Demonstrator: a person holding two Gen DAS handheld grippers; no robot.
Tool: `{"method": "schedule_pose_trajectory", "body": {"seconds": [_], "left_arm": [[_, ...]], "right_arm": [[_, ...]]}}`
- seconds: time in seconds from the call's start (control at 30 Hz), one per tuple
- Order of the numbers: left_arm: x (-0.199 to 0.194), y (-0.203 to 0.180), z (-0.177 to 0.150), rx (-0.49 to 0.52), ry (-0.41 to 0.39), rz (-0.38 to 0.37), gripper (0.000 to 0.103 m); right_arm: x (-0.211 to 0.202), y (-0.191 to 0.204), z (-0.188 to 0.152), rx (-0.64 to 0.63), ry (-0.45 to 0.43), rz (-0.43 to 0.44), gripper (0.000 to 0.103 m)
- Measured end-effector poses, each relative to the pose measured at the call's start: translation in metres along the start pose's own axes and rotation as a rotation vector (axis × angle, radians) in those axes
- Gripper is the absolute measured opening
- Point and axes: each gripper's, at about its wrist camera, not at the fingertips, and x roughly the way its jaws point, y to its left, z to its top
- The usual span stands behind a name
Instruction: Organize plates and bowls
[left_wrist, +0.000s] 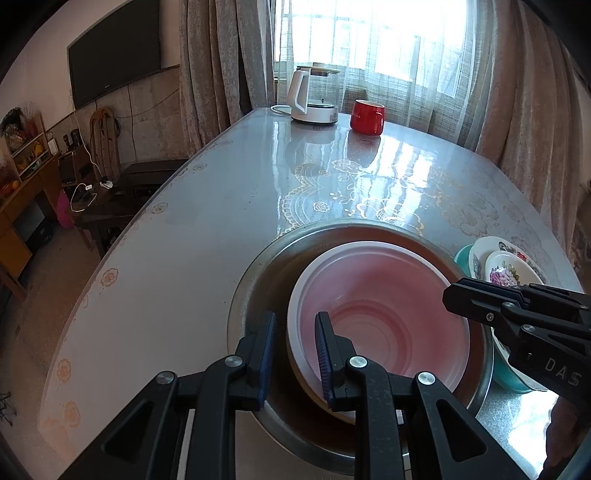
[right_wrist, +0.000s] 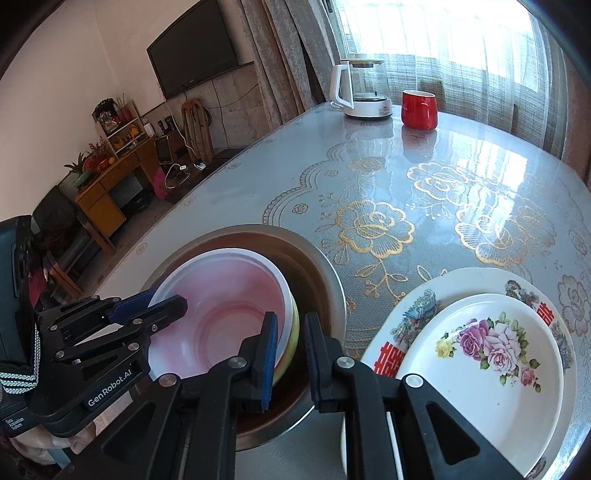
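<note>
A pink plastic bowl (left_wrist: 388, 302) (right_wrist: 229, 295) with a white rim lies tilted inside a wide steel basin (left_wrist: 258, 280) (right_wrist: 327, 266). A yellow-green bowl (right_wrist: 293, 341) shows under it. My left gripper (left_wrist: 294, 321) (right_wrist: 162, 301) is shut on the pink bowl's near-left rim, one pad outside and one inside. At the opposite rim my right gripper (right_wrist: 290, 319) (left_wrist: 448, 295) is shut on the pink bowl's edge, its outer finger down between the bowl and the basin wall. To the right, a rose-patterned plate (right_wrist: 480, 369) (left_wrist: 506, 273) rests on a larger decorated plate (right_wrist: 461, 284).
A teal bowl (left_wrist: 461, 258) sits under the plates beside the basin. At the far end of the glossy table stand a glass kettle (left_wrist: 314, 96) (right_wrist: 362, 88) and a red mug (left_wrist: 366, 116) (right_wrist: 419, 110). The table's left edge (left_wrist: 122, 251) drops to the floor.
</note>
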Motion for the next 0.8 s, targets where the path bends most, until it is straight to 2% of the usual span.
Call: {"method": "schedule_pose_trajectory", "body": {"seconds": [0.37, 0.5, 0.73, 0.8], "left_arm": [[-0.02, -0.003, -0.004, 0.01, -0.052, -0.003, 0.025], [-0.026, 0.002, -0.007, -0.014, -0.059, -0.019, 0.03], [-0.028, 0.015, -0.014, -0.055, -0.052, -0.03, 0.031], [-0.029, 0.019, -0.016, -0.073, -0.055, -0.033, 0.034]], "right_arm": [[-0.023, -0.001, -0.009, 0.027, -0.05, 0.034, 0.018], [-0.025, -0.007, -0.011, 0.046, -0.05, 0.036, 0.019], [-0.025, -0.019, -0.016, 0.087, -0.044, 0.038, 0.021], [-0.024, -0.023, -0.018, 0.109, -0.039, 0.054, 0.024]]}}
